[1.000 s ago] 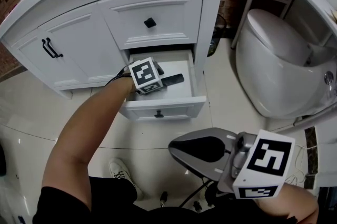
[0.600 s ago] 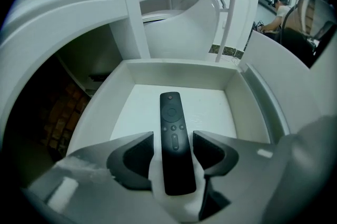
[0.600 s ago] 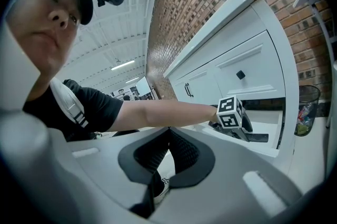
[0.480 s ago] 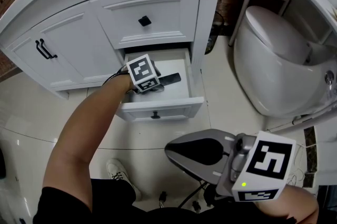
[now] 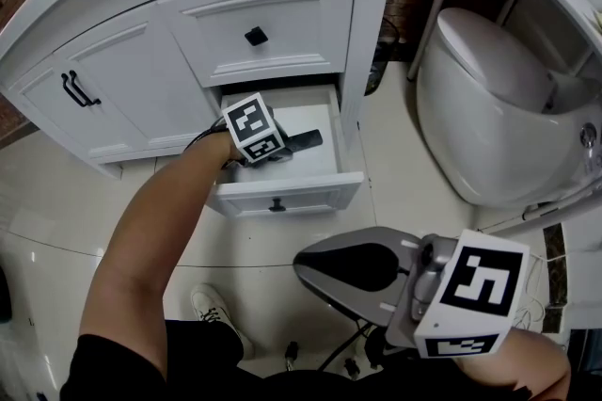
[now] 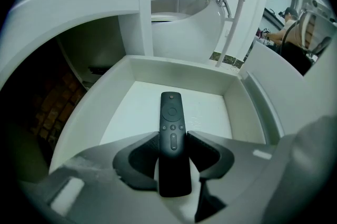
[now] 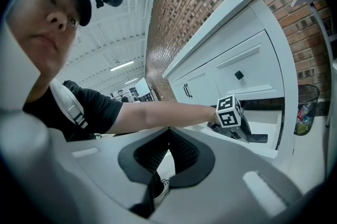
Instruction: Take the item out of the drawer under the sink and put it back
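The lower drawer [image 5: 282,194] under the sink stands pulled out. A slim black remote [image 6: 172,128] lies lengthwise in it on the white floor of the drawer [image 6: 179,68]. My left gripper [image 6: 174,139] reaches down into the drawer. Its jaws have just been closing, and both pads now press on the sides of the remote's near half. From the head view the remote [image 5: 308,141] sticks out to the right of the left gripper [image 5: 275,151]. My right gripper [image 5: 303,264] hangs low at the front right, away from the drawer, its pads [image 7: 179,149] together with nothing between them.
A white toilet [image 5: 499,107] stands right of the cabinet. The upper drawer [image 5: 256,36] and the cabinet doors [image 5: 75,88] are closed. A bin [image 7: 305,107] sits by the brick wall. A white shoe [image 5: 218,310] rests on the tiled floor below the drawer.
The left gripper's marker cube has rolled slightly over the drawer and otherwise kept its place. The right gripper has not moved.
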### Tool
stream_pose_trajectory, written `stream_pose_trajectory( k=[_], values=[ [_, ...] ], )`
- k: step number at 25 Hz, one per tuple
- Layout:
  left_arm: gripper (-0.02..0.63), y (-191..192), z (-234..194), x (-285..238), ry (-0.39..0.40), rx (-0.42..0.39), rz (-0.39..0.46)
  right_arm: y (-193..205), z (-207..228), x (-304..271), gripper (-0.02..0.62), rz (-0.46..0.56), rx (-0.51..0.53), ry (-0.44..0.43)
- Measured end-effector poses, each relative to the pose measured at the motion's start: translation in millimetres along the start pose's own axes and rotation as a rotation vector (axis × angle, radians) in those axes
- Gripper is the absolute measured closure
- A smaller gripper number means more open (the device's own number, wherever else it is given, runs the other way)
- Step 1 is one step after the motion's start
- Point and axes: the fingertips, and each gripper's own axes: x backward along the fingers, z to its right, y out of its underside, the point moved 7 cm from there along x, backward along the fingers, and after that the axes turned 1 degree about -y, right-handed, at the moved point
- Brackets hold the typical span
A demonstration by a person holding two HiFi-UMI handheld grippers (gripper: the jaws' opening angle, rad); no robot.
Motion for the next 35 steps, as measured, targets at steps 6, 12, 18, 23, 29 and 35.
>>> stream_pose_trajectory(
  k=[6,12,18,23,29,35],
  values=[
    [0.439,-1.9,3.3,0.8,-0.017,-0.036,-0.017,-1.5,-1.0,1.9,0.588,0.007,-0.001,0.001],
    [0.439,-0.6,1.7,9.6,-0.052,-0.04,-0.018,-0.5,0.6,3.8,0.588,0.014,-0.001,0.016],
    [0.439,-7.1,0.9,40.2,-0.107,-0.023,0.041,-0.6,6.1,3.2,0.588,0.015,0.002,0.05],
    [0.439,-14.7,9.5,74.8,-0.157,-0.016,0.126,1.2,7.2,1.3,0.588,0.017,0.012,0.078],
    [0.439,-23.6,32.0,135.1,-0.231,0.019,0.302,0.0,6.4,1.9,0.588,0.016,0.033,0.103],
    [0.439,-22.9,71.9,188.9,-0.298,0.062,0.475,5.1,7.0,1.6,0.588,0.002,0.029,0.132]
  ],
)
